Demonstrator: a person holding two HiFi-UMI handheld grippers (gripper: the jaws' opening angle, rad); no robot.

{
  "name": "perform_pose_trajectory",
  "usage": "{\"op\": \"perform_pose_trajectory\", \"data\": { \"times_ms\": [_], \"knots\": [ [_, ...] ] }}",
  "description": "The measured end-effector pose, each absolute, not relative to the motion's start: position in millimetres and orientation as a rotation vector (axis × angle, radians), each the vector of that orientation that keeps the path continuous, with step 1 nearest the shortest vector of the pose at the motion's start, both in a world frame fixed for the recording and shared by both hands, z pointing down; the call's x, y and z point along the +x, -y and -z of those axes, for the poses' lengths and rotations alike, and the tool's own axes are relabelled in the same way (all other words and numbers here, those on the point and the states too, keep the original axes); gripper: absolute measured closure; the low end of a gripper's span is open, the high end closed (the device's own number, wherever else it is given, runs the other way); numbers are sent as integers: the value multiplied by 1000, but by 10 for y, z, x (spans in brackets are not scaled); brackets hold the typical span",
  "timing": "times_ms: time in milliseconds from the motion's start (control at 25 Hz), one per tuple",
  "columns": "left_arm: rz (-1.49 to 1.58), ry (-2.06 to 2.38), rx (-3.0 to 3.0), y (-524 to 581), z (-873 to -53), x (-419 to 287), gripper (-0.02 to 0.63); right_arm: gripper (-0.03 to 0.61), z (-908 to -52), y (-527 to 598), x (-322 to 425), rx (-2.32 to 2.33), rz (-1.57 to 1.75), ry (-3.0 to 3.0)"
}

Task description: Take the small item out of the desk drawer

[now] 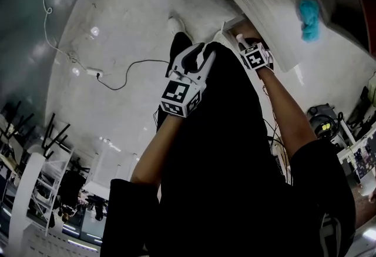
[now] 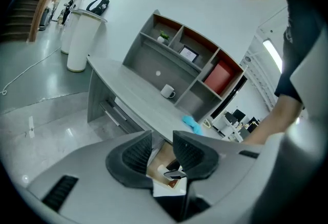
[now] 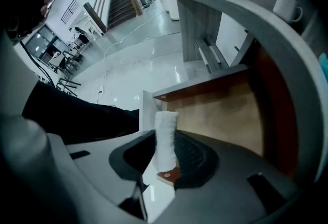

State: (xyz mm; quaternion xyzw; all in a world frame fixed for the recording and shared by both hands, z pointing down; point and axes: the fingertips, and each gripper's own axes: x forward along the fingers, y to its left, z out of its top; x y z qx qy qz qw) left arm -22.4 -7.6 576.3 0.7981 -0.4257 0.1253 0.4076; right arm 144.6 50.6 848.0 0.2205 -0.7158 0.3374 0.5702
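Grippers: 2, one per hand. The right gripper point(image 3: 166, 155) is clamped on the small item point(image 3: 165, 126), 1 white rough-textured roll. It stands upright btwn the pads w/ its top poking past the jaw tips. The item hangs over the front corner of the desk drawer point(image 3: 225, 115), which is pulled out w/ its wood floor showing; item looks clear of that floor. The left gripper point(image 2: 162, 142) holds nothing: its jaws are part-open w/ a clear gap, and the open drawer shows thru it below. In head view the 2 grippers are side by side in front of the person, the right one at the drawer by the surface edge.

The surface point(image 2: 128, 87) is grey. It carries 1 white mug point(image 2: 168, 91) about mid-way along and 1 blue cloth point(image 2: 192, 125) near the drawer end; the 2 are well apart. Behind them stands 1 grey shelf unit point(image 2: 154, 72). It holds 1 small plant point(image 2: 163, 37), 1 framed picture point(image 2: 188, 54) and 1 red block point(image 2: 220, 77), each in its own cubby. Under the surface's far end are 2 bar handles point(image 2: 115, 114), one above the other. On the floor: 1 dark cable point(image 1: 153, 61) and 1 white cord point(image 1: 49, 11).
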Motion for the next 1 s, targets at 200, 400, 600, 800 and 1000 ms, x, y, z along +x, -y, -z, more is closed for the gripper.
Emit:
{"op": "perform_pose_trajectory", "data": {
  "times_ms": [200,400,600,800,1000],
  "knots": [
    [-355,1017,2066,64,-5609,-415,508,466,-8169,-438,1335,580,-810,1689],
    [-371,939,2143,66,-5413,-391,508,466,-7879,-352,1308,648,-809,1697],
    [-340,893,2203,160,-5185,-366,508,466,-7645,-377,1309,719,-818,1685],
    [-339,835,2275,305,-5001,-309,508,466,-7396,-327,1404,838,-846,1680],
    [-353,796,2333,484,-4869,-326,508,466,-7071,-236,1508,983,-866,1687]
  ]
}}
